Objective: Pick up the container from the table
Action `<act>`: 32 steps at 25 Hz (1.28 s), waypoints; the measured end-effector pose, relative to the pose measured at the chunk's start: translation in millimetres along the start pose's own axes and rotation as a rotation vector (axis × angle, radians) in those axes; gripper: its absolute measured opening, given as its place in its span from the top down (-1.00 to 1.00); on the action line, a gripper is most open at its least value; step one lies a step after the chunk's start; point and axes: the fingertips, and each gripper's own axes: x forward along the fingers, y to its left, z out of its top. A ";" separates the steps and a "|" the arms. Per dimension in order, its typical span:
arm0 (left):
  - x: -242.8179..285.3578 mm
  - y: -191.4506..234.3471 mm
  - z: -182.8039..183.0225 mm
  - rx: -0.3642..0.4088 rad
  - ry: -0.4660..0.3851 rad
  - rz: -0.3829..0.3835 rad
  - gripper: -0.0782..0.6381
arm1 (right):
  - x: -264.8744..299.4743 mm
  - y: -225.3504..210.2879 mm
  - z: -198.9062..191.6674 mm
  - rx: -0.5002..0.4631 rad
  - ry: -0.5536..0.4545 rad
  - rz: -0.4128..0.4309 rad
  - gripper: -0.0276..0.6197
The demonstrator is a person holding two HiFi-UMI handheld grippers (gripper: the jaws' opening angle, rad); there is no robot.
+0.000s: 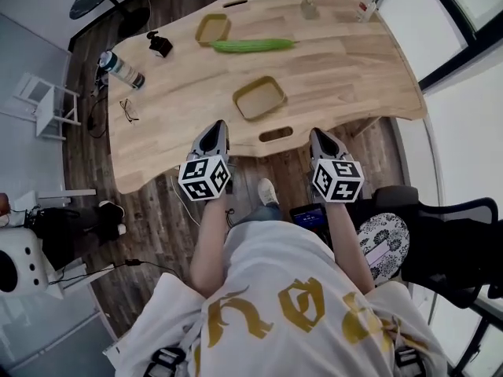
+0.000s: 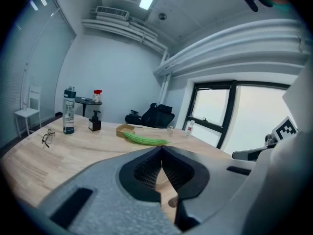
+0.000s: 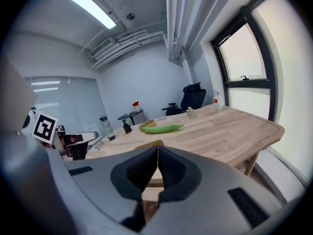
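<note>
The container (image 1: 259,98), a shallow olive-tan tray, lies empty and flat on the tabletop (image 1: 346,69). It sits near the near edge, just beyond an oval slot (image 1: 275,135) cut in the wood. From the right gripper view only a tan rim shows above the jaw tips, which is probably this same container (image 3: 149,144).

The left gripper (image 1: 219,125) and the right gripper (image 1: 318,133) hover at the near edge, one on each side of the slot. Both are short of the container and touch nothing. Each has its jaws pressed together with nothing between them, as the left gripper (image 2: 161,147) and right gripper (image 3: 157,146) show in their own views.

Beyond the container, towards the far edge, a green gourd (image 1: 251,45) lies crosswise. A second container (image 1: 212,28) sits just beside its left end. A black pump bottle (image 1: 160,44) stands near the far-left corner. A water bottle (image 1: 122,69) stands by the left edge, and glasses (image 1: 129,110) lie nearer along that edge. A small jar (image 1: 309,8) and a small bottle (image 1: 365,8) stand at the far-right corner.
</note>
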 end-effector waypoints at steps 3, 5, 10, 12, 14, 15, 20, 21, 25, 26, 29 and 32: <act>32.3 26.2 7.2 0.002 0.024 0.022 0.76 | 36.9 -7.9 11.5 0.033 0.015 -0.027 0.88; 49.0 39.7 9.4 -0.004 0.035 0.020 0.76 | 55.0 -6.8 22.0 0.112 -0.002 0.001 0.88; 78.4 61.3 12.1 -0.037 0.052 0.003 0.76 | 87.3 -3.0 36.0 0.101 0.004 0.004 0.88; 84.1 63.0 10.8 -0.054 0.055 -0.009 0.76 | 94.2 -3.7 32.8 0.069 0.032 -0.009 0.88; 87.9 64.2 11.9 -0.062 0.052 -0.017 0.76 | 99.6 -3.3 31.7 0.048 0.051 -0.015 0.88; 89.5 64.9 13.3 -0.063 0.050 -0.021 0.76 | 102.1 -2.5 32.6 0.040 0.055 -0.016 0.88; 97.4 70.0 18.8 -0.075 0.042 -0.026 0.76 | 113.2 2.5 42.2 0.025 0.047 0.000 0.88; 99.2 70.5 18.2 -0.077 0.044 -0.026 0.76 | 115.0 3.0 43.1 0.034 0.044 0.006 0.88; 105.9 70.3 13.8 -0.086 0.066 -0.035 0.76 | 121.5 4.3 45.8 0.045 0.040 0.024 0.88; 106.9 69.8 14.2 -0.086 0.068 -0.034 0.76 | 123.4 3.8 47.9 0.039 0.038 0.026 0.88; 109.6 69.6 15.8 -0.090 0.070 -0.036 0.76 | 130.1 2.5 52.1 0.026 0.038 0.031 0.88; 113.8 71.7 13.7 -0.095 0.077 -0.037 0.76 | 134.8 2.3 51.4 0.024 0.042 0.036 0.88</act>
